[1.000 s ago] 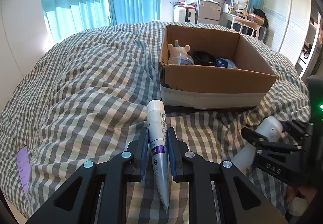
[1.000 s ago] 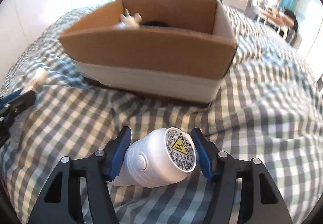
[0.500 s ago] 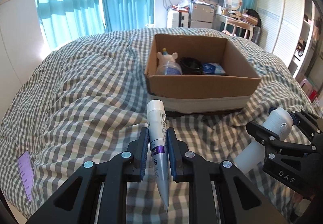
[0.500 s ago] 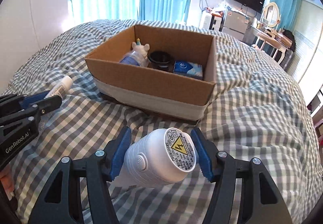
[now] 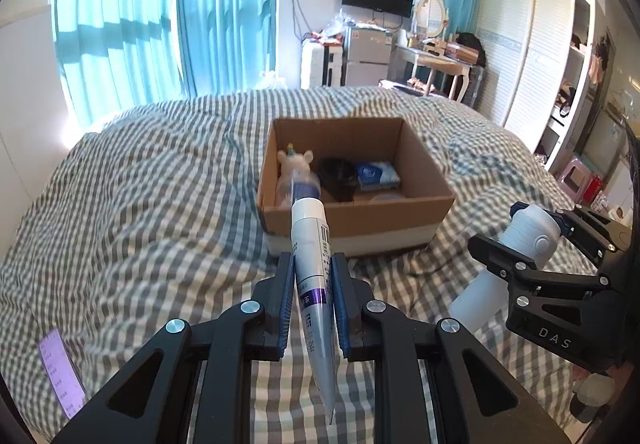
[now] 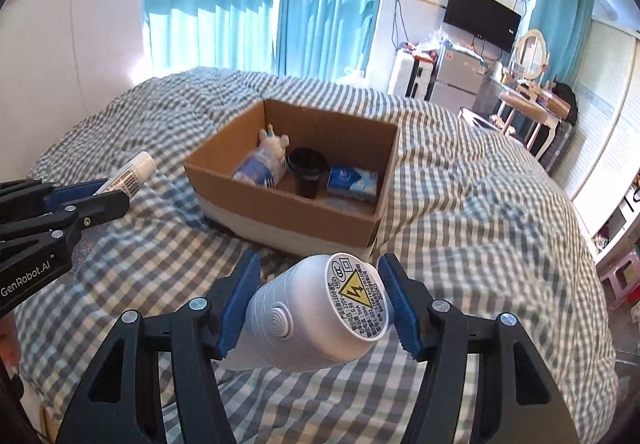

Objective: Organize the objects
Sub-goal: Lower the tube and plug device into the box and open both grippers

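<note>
Your left gripper (image 5: 311, 300) has its jaws drawn in narrow around a white squeeze tube with a purple band and a white cap (image 5: 310, 264). The blue pads press on both sides of the tube's middle, the cap end points forward toward the box, and the flat crimped tail hangs back between the black arms.

Your right gripper (image 6: 320, 304) has its jaws set wider and clamped on a white plastic cylindrical appliance with a round label bearing a yellow warning triangle (image 6: 316, 314). The labelled end faces the camera, a round ribbed button shows on its side, and the body tapers away downward. From the left wrist view the same appliance sits in that gripper at the right edge, above the bedding.

Both items are held clear of the bed with the grey-and-white checked duvet (image 5: 140, 211).

Ahead of you, on the duvet, stands an open brown cardboard box with a white lower band (image 6: 280, 199). Inside it lie:
- a small clear bottle with a blue label and a white animal-shaped top (image 6: 264, 159), at the left, tipped on its side
- a black round cup (image 6: 306, 171) in the middle
- a blue and white soft packet (image 6: 352, 179) at the right

A purple slip of paper (image 5: 60, 376) lies on the duvet at your far left.
</note>
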The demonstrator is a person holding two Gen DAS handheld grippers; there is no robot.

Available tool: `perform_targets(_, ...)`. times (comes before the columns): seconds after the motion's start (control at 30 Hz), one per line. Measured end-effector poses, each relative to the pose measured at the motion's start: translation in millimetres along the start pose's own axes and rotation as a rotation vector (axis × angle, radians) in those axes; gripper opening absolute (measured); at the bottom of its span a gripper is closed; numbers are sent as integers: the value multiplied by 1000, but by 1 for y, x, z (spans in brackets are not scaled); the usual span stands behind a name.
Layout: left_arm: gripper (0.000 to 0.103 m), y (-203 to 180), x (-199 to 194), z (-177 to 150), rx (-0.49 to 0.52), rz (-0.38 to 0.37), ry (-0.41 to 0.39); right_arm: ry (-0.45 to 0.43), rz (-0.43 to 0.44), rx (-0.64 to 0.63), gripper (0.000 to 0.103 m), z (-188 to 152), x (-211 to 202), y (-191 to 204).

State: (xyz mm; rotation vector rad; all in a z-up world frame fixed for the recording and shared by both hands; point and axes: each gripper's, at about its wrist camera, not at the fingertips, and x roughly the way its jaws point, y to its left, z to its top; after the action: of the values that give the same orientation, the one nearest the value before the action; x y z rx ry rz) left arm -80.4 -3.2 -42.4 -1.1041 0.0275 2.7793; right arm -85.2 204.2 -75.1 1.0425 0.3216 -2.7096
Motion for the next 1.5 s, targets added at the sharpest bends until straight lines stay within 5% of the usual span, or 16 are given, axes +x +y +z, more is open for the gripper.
perform_targets(0.4,18,-2,4,71,23,-23,-45,-69,-3,-46,61,68,-9,-15)
perform_targets(0.87,18,-8,118,136,77,-10,51,-24,1,-58,61,144,84,-49)
perform_targets(1.17,18,-11,202,136,98,-74,140,68,40,-93,61,143,179,-65)
perform_targets(1.5,18,-11,245,128,104,-131,235,124,105,-195,61,130,222,-54)
